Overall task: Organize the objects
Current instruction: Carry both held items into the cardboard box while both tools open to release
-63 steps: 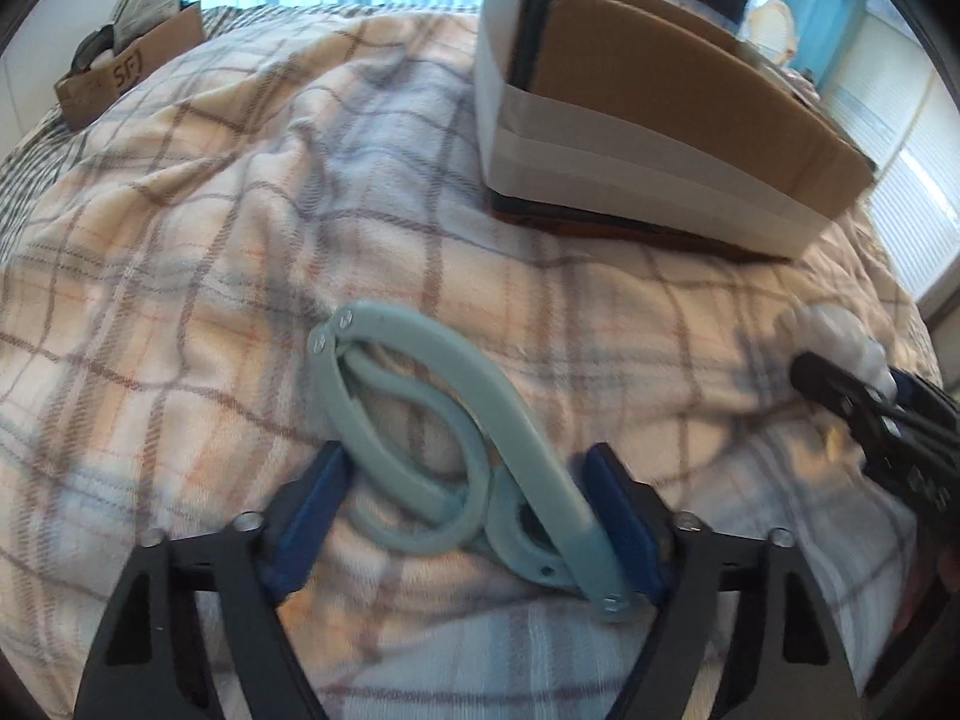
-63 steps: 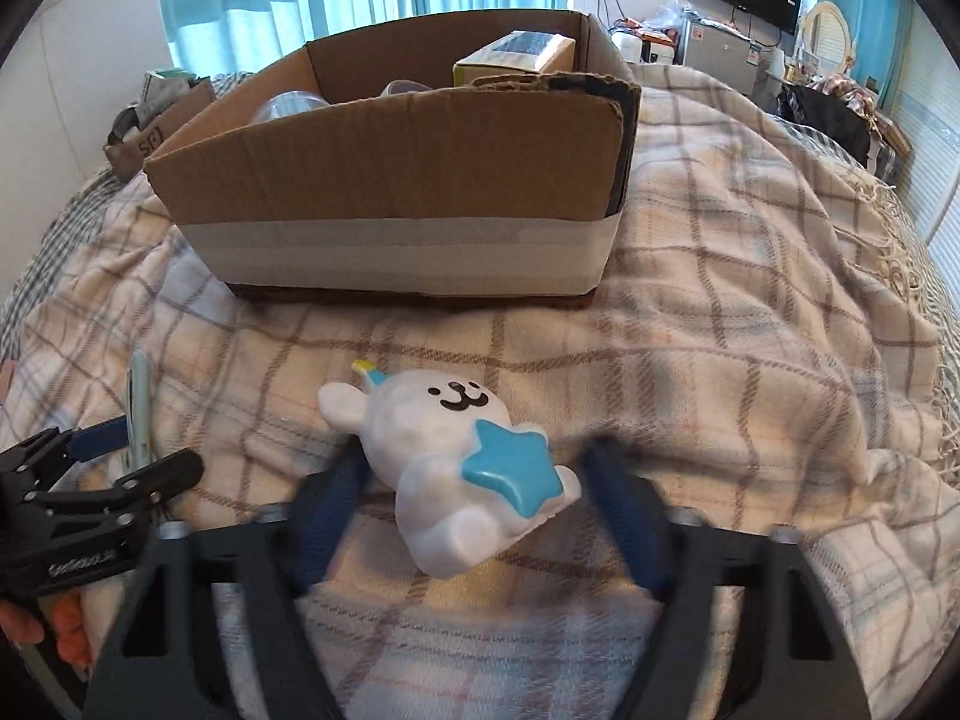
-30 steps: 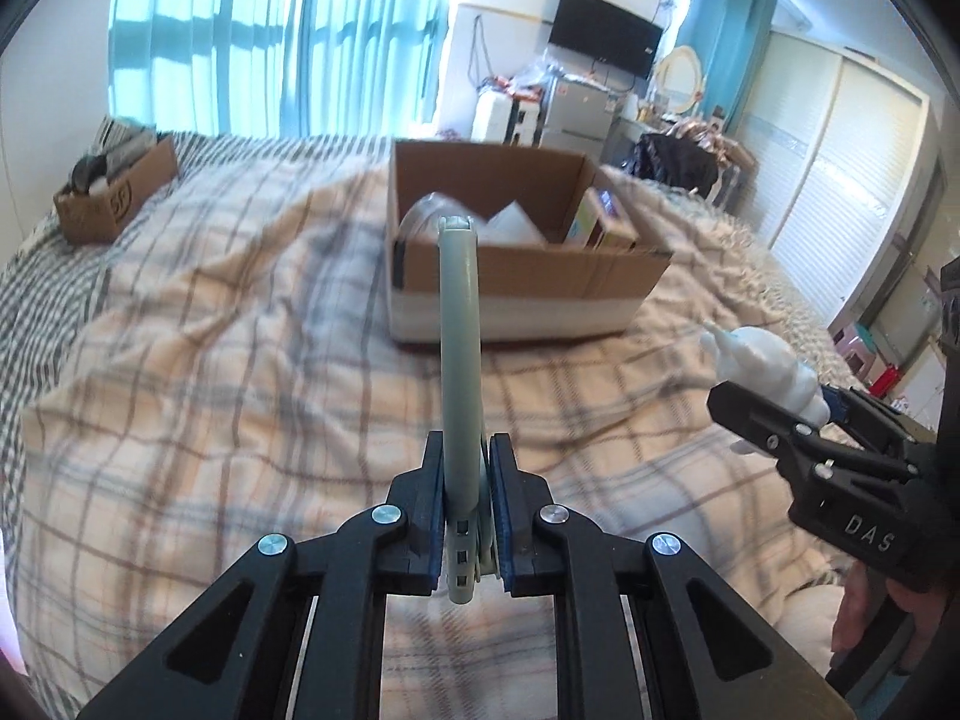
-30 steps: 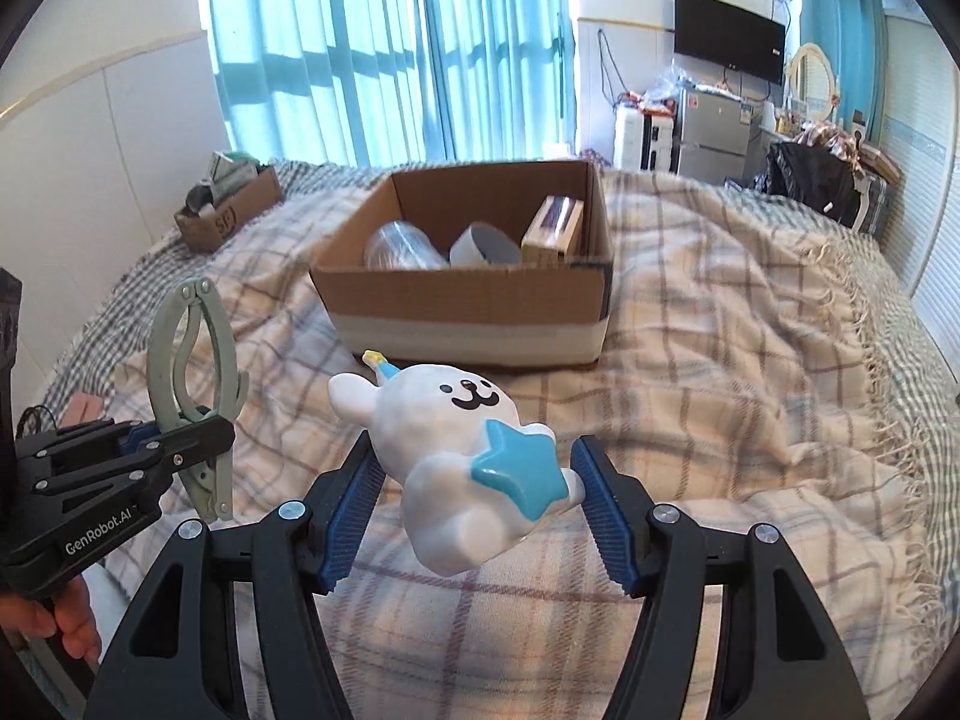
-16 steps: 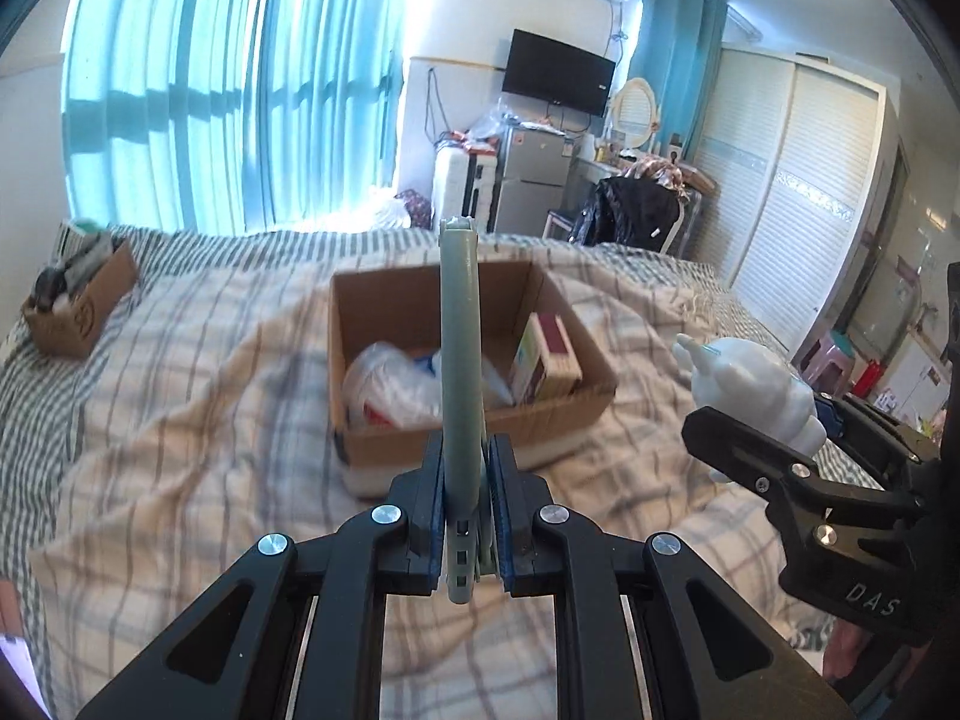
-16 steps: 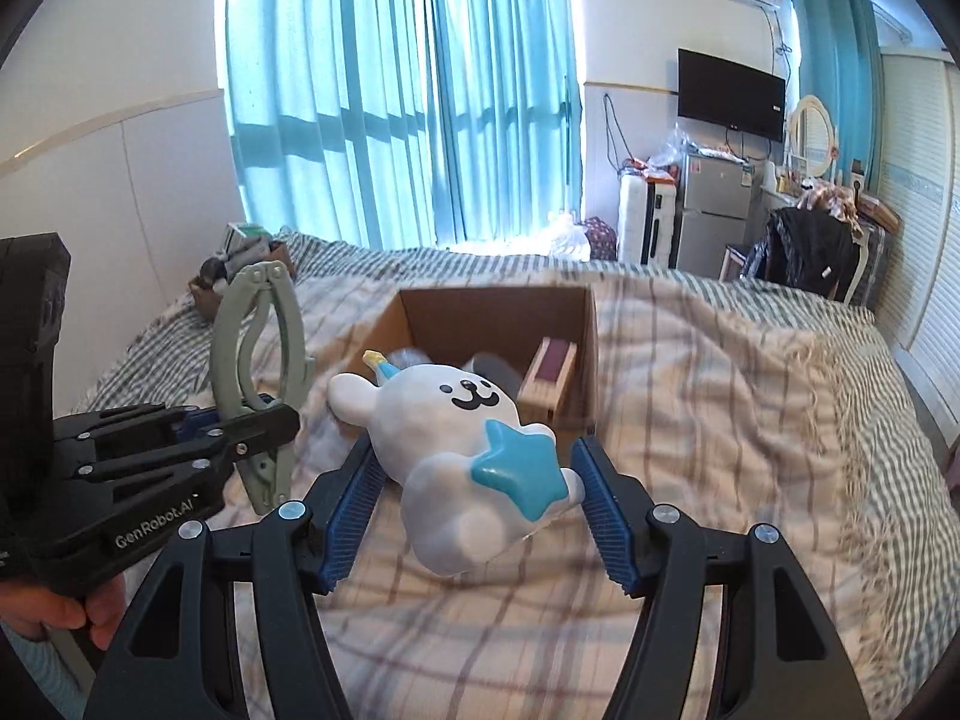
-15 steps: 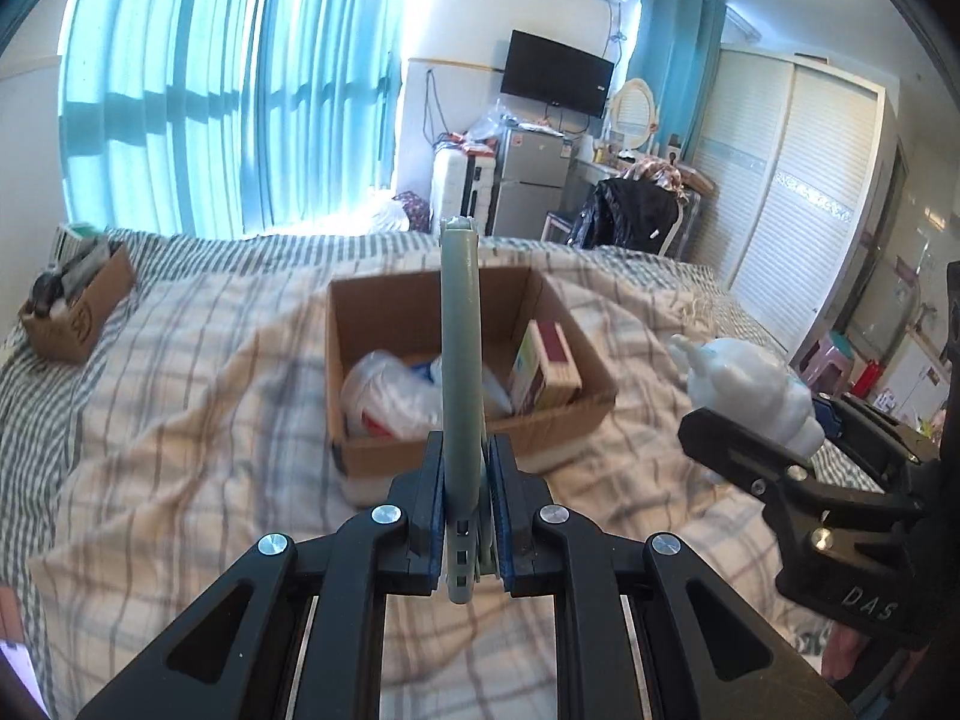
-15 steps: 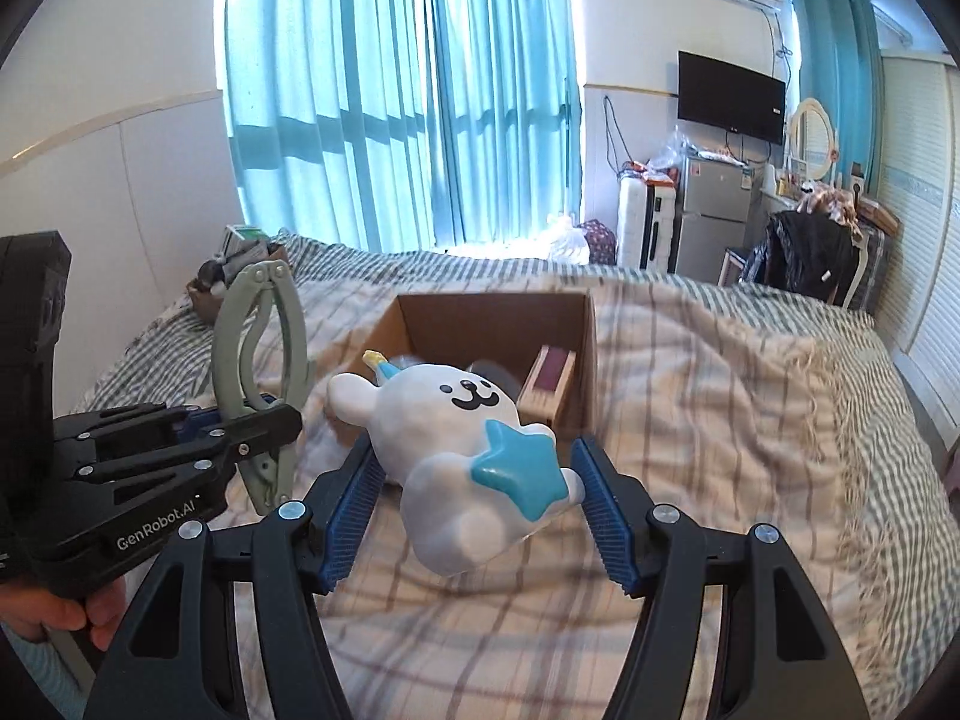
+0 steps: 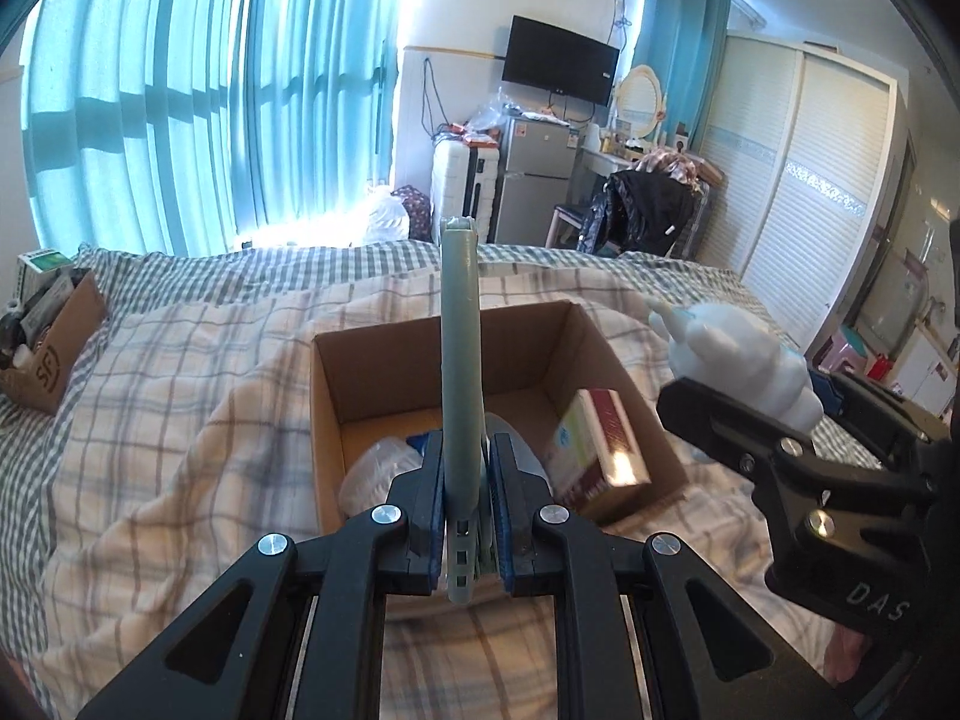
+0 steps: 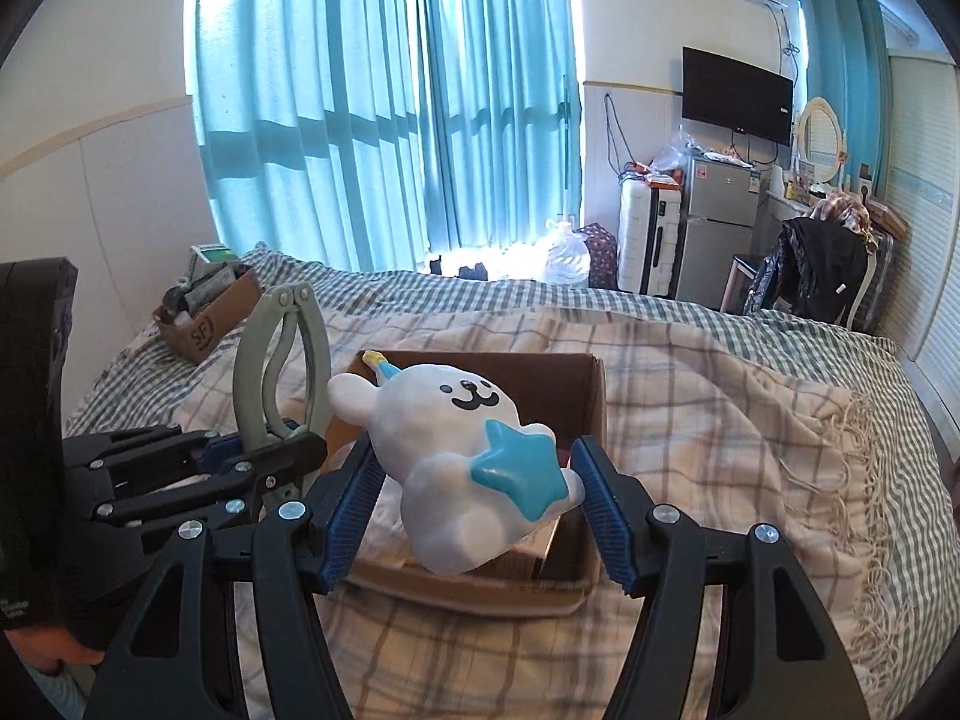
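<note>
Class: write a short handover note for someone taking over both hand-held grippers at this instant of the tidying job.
Left hand-held gripper: shut on the green clamp, held upright above the cardboard box.
Right hand-held gripper: shut on the white seal toy, also held over the box.
In the box: a red and white carton and a clear plastic bag.
Done: both items lifted off the plaid blanket.
Left: lower and release each into the box.
</note>
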Tool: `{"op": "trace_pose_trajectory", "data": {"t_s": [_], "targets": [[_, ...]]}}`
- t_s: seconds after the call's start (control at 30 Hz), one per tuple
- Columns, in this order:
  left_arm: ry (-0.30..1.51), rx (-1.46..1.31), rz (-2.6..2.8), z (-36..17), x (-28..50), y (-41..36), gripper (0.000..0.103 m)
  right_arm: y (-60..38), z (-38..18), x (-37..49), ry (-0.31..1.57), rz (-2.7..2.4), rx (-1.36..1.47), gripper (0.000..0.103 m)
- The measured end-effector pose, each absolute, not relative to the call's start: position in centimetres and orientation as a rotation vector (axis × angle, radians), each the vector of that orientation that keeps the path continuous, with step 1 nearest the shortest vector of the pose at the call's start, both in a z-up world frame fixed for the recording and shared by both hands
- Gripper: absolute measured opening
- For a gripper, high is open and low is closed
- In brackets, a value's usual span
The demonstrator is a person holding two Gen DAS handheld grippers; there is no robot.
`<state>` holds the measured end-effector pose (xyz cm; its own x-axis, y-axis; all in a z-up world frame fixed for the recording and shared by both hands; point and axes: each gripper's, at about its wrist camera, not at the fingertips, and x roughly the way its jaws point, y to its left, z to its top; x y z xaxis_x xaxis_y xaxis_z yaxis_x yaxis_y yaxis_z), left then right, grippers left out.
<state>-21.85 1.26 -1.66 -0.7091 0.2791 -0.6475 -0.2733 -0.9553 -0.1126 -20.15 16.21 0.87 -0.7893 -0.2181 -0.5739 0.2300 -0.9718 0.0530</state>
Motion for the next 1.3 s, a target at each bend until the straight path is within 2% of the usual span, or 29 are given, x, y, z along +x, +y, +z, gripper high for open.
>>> {"op": "trace_pose_trajectory", "data": {"t_s": [0.53,0.8,1.07,1.13,1.17,1.23,1.27,1.3], "targets": [[0.014,-1.115,2.656,-6.9,-28.8,0.8,0.013,15.8,-3.8,-29.7,0.022,-2.745,0.997,0.063],[0.006,-1.154,2.628,-7.7,-28.9,1.0,0.013,16.0,-5.2,-30.0,-0.007,-2.736,1.031,0.066],[0.052,-1.183,2.652,-5.8,-27.1,1.5,0.017,16.4,-2.8,-28.0,-0.032,-2.765,0.99,0.072],[0.052,-1.169,2.663,-4.6,-26.6,1.3,0.021,16.6,-1.5,-27.0,-0.023,-2.783,0.965,0.073],[0.049,-1.153,2.671,-3.6,-26.1,1.2,0.027,16.8,-0.9,-26.5,-0.025,-2.793,0.951,0.075],[0.054,-1.116,2.695,-1.9,-25.2,1.1,0.047,17.2,0.7,-25.3,-0.032,-2.81,0.922,0.076],[0.055,-1.084,2.715,-0.7,-24.5,1.0,0.06,17.4,1.5,-24.7,-0.034,-2.82,0.909,0.076],[0.054,-1.051,2.732,0.4,-23.9,0.9,0.064,17.7,2.6,-23.9,-0.034,-2.831,0.891,0.076]]}}
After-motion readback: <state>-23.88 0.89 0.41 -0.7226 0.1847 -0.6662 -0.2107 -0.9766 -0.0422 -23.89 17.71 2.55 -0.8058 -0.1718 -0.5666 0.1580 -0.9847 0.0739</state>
